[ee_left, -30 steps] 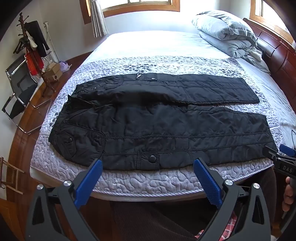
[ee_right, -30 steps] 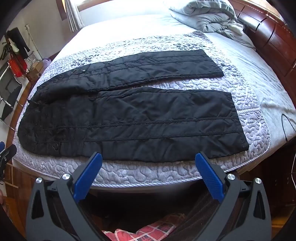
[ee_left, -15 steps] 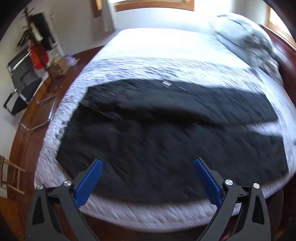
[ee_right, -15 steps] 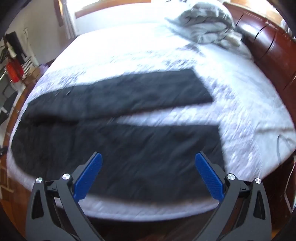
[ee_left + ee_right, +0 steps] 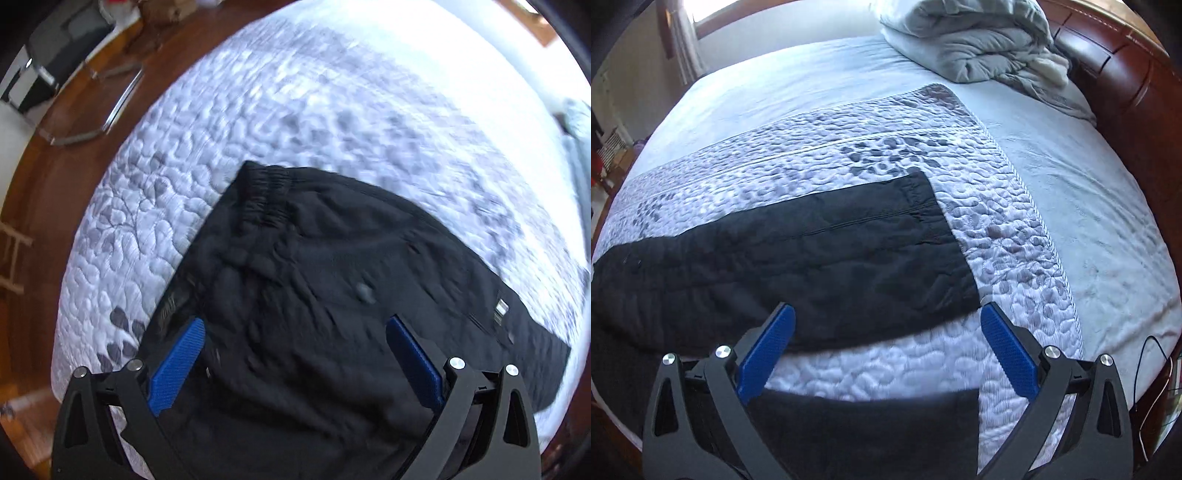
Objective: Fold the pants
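Black quilted pants [image 5: 332,295] lie flat on a grey patterned quilt [image 5: 155,206]. In the left wrist view their waist end with the elastic band [image 5: 266,192] fills the middle, and my left gripper [image 5: 295,354] hovers open just over it. In the right wrist view the far leg [image 5: 812,258] runs leftward with its cuff [image 5: 942,229] to the right, and the near leg [image 5: 868,432] lies under the frame's bottom. My right gripper [image 5: 886,343] stands open above the quilt strip between the two legs. Nothing is held.
A folded grey duvet [image 5: 979,40] lies at the head of the bed beside the wooden headboard [image 5: 1126,74]. A metal-framed chair [image 5: 62,70] stands on the wood floor left of the bed. A cable [image 5: 1152,387] hangs at the bed's right edge.
Both grippers have moved forward and down over the bed, from the bedside toward the pants. The left now hangs over the waist, the right near the cuffs. Both stay open.
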`<action>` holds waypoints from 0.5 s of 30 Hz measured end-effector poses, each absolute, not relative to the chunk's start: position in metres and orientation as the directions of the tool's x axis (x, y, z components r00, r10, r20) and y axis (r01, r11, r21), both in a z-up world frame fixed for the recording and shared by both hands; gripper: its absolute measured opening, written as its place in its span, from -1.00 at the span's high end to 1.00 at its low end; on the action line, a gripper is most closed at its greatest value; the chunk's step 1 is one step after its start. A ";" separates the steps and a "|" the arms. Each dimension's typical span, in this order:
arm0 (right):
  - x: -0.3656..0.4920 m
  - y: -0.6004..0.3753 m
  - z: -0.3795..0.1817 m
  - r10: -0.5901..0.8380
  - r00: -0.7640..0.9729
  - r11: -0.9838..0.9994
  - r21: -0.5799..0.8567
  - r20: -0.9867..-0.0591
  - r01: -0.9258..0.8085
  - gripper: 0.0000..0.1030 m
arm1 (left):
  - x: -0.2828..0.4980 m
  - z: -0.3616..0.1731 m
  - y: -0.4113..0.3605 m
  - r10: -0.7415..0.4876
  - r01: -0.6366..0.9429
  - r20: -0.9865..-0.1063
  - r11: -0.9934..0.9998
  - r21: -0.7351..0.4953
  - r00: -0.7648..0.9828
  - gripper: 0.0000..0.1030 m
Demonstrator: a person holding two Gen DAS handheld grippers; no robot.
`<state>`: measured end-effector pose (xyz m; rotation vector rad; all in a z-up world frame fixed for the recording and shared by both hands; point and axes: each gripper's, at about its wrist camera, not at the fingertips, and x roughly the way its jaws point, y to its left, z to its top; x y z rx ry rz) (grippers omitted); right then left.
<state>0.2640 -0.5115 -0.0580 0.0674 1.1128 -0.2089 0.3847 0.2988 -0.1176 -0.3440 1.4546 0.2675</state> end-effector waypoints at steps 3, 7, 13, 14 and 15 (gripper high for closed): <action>0.273 -0.517 -0.070 -0.146 0.407 0.978 -0.070 -0.902 0.197 -0.95 | 0.400 -0.140 0.307 -0.018 -0.401 -0.999 0.915 -0.036 0.048 -0.93; 0.280 -0.516 -0.082 -0.159 0.394 0.981 -0.102 -0.905 0.163 -0.95 | 0.408 -0.165 0.304 -0.009 -0.385 -1.000 0.923 -0.004 -0.010 -0.93; 0.296 -0.522 -0.096 -0.152 0.367 0.981 -0.095 -0.918 0.168 -0.95 | 0.398 -0.182 0.291 -0.048 -0.371 -0.999 0.928 -0.039 -0.014 -0.57; 0.299 -0.524 -0.098 -0.147 0.365 0.981 -0.089 -0.919 0.171 -0.95 | 0.396 -0.179 0.286 -0.058 -0.371 -0.998 0.927 -0.051 -0.007 -0.37; 0.302 -0.526 -0.099 -0.145 0.362 0.980 -0.084 -0.921 0.179 -0.95 | 0.392 -0.177 0.281 -0.070 -0.362 -0.998 0.930 -0.068 0.006 -0.12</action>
